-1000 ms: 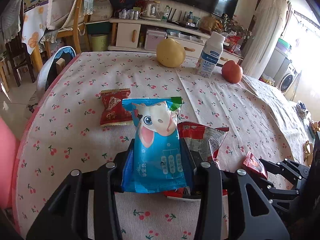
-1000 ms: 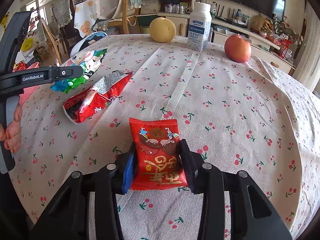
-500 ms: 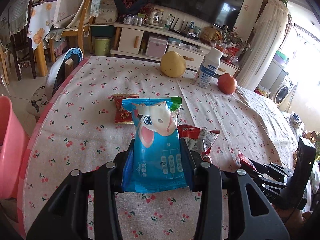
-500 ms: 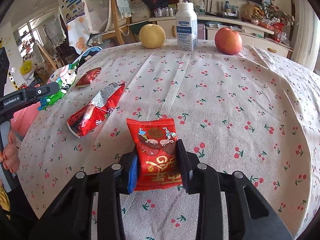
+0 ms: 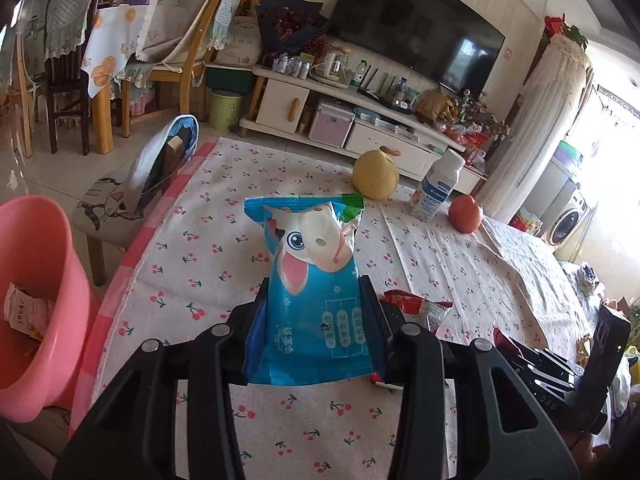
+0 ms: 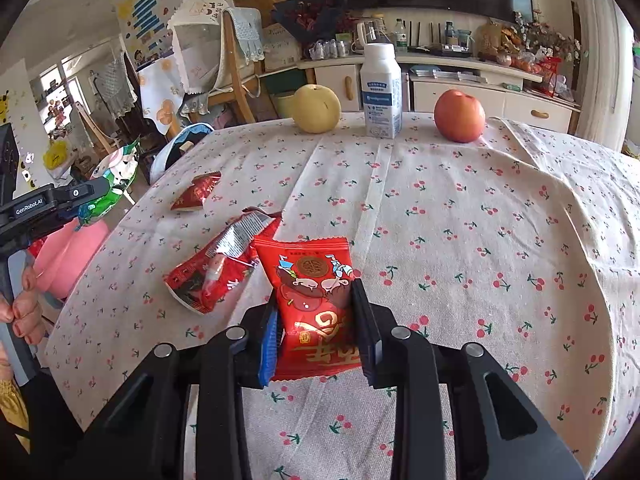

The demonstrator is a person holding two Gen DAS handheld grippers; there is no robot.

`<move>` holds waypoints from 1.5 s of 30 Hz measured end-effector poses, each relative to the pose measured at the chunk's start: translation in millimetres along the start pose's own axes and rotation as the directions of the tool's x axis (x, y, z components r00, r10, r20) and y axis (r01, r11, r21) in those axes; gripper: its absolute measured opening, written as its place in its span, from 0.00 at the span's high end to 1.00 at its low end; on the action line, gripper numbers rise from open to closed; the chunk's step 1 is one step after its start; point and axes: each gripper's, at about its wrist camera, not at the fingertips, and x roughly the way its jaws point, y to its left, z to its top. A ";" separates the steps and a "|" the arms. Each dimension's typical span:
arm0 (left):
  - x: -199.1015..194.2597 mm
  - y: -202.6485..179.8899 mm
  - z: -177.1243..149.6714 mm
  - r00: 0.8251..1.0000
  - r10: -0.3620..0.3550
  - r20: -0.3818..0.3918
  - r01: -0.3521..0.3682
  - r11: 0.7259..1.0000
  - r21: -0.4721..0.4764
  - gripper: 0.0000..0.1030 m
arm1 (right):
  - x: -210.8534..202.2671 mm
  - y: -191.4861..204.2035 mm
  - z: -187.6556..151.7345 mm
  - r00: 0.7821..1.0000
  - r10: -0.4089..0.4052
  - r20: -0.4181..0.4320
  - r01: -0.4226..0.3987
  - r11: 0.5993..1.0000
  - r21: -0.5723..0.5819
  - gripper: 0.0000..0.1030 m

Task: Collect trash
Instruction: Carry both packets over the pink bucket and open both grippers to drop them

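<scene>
My left gripper [image 5: 316, 312] is shut on a blue snack bag with a cartoon cow [image 5: 310, 280] and holds it above the table's near left side. It also shows in the right wrist view [image 6: 116, 184]. My right gripper [image 6: 316, 312] is shut on a small red snack packet [image 6: 314, 300], lifted above the cloth. A long red and silver wrapper [image 6: 220, 268] lies on the table just left of it. A small red packet [image 6: 198, 194] lies farther back left. A pink bin [image 5: 36, 292] with some trash inside stands on the floor left of the table.
A yellow pear [image 6: 316, 108], a white milk bottle [image 6: 380, 92] and a red apple [image 6: 460, 116] stand at the table's far edge. A chair [image 5: 148, 176] stands at the table's left side. The cherry-print tablecloth [image 6: 480, 220] covers the table.
Both grippers have lifted and pulled back with their packets. The left gripper has moved left, and the pink bin has come into its view.
</scene>
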 end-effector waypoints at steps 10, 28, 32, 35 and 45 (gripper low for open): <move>-21.1 43.7 16.5 0.993 0.098 0.059 -0.094 0.993 -0.071 0.58 | 1.8 37.2 20.8 0.999 0.052 0.014 -0.052 0.999 -0.007 0.67; -67.3 159.7 31.2 0.918 0.385 0.093 -0.344 0.892 -0.292 0.58 | 36.1 203.8 78.9 0.951 0.310 0.002 -0.306 0.938 -0.161 0.67; -75.4 185.2 32.2 0.895 0.441 0.074 -0.395 0.857 -0.330 0.58 | 49.7 244.9 92.2 0.928 0.371 -0.017 -0.368 0.912 -0.182 0.67; -79.3 199.5 31.2 0.893 0.445 0.062 -0.395 0.844 -0.364 0.58 | 60.8 276.4 97.5 0.912 0.408 -0.037 -0.406 0.891 -0.203 0.67; -86.9 227.1 27.5 0.883 0.468 0.039 -0.406 0.803 -0.436 0.58 | 111.2 353.8 96.0 0.864 0.486 -0.132 -0.503 0.839 -0.208 0.68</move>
